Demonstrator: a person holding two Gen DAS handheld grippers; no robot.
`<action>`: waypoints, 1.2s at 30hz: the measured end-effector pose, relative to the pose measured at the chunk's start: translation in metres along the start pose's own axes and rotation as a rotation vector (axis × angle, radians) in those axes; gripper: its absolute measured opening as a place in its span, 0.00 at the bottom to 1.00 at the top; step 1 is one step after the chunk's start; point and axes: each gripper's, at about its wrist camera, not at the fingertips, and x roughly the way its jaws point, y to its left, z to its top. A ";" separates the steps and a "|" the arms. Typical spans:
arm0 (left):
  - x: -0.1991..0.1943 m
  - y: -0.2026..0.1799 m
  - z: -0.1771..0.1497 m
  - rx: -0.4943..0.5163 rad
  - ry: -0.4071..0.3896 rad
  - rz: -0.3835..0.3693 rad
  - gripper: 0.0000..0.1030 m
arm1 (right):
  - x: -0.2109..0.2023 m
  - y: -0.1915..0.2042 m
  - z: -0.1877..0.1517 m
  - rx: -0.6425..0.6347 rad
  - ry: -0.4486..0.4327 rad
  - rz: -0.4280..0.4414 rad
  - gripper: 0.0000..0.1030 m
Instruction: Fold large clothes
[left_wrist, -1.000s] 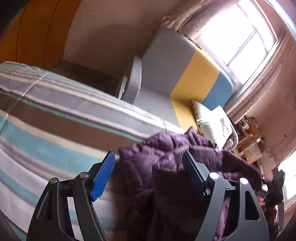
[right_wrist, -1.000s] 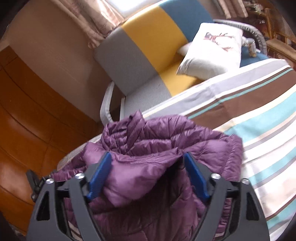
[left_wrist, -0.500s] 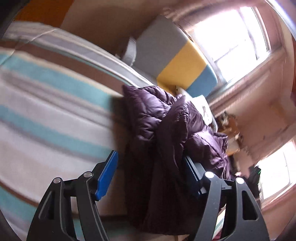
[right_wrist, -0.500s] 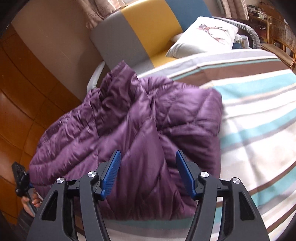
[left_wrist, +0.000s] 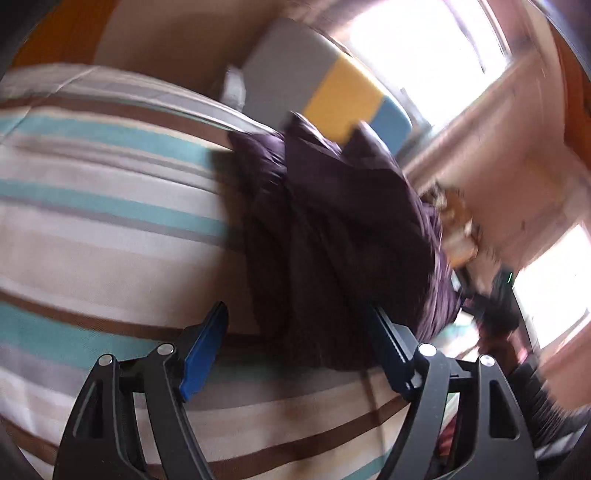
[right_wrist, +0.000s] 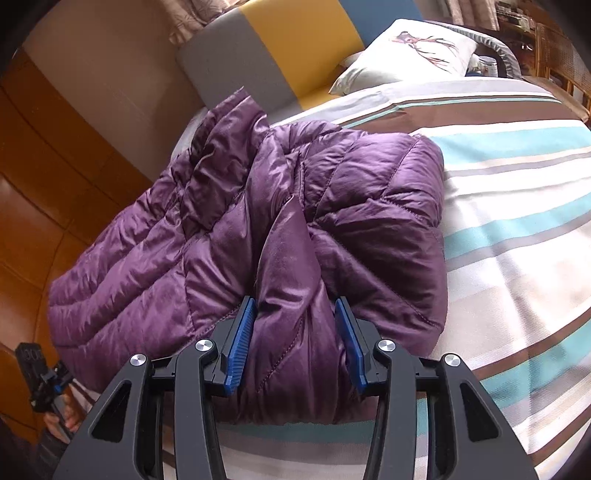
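A purple quilted down jacket (right_wrist: 258, 229) lies bunched on a bed covered with a striped bedspread (right_wrist: 517, 229) in bands of cream, teal, grey and brown. In the right wrist view, an orange-brown wooden wall panel (right_wrist: 44, 177) fills the left edge, and low in that corner a hand (right_wrist: 62, 417) grips a black device, the left gripper (right_wrist: 40, 373) seen from the side. The jacket spreads from there across the middle of the bed, its near hem hanging toward the camera. The right gripper (right_wrist: 295, 332) has a raised fold of the jacket between its blue pads (right_wrist: 240, 339); both pads touch the fabric and the jaws are closing on it. Beyond the jacket stands a sofa (right_wrist: 280, 48) with grey, yellow and blue panels, and to its right rests a white cushion (right_wrist: 410, 51) printed with a deer. The left wrist view is blurred. The bedspread (left_wrist: 103, 221) fills its left half, the jacket (left_wrist: 332, 229) heaps dark in the middle, and bright windows (left_wrist: 424, 48) glare at the right. The left gripper (left_wrist: 299, 339) stands spread and is opening: its right finger lies against the jacket's edge, while its left pad (left_wrist: 203, 350) hangs clear over the bedspread.
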 end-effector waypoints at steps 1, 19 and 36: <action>0.008 -0.008 0.001 0.043 0.019 0.004 0.73 | 0.001 -0.002 -0.001 0.000 0.006 0.002 0.43; -0.013 -0.051 -0.014 0.196 0.124 -0.130 0.06 | -0.055 0.000 -0.054 -0.065 0.106 0.069 0.05; -0.050 -0.047 0.023 0.013 -0.056 -0.139 0.60 | -0.065 0.042 0.008 -0.230 -0.134 -0.173 0.55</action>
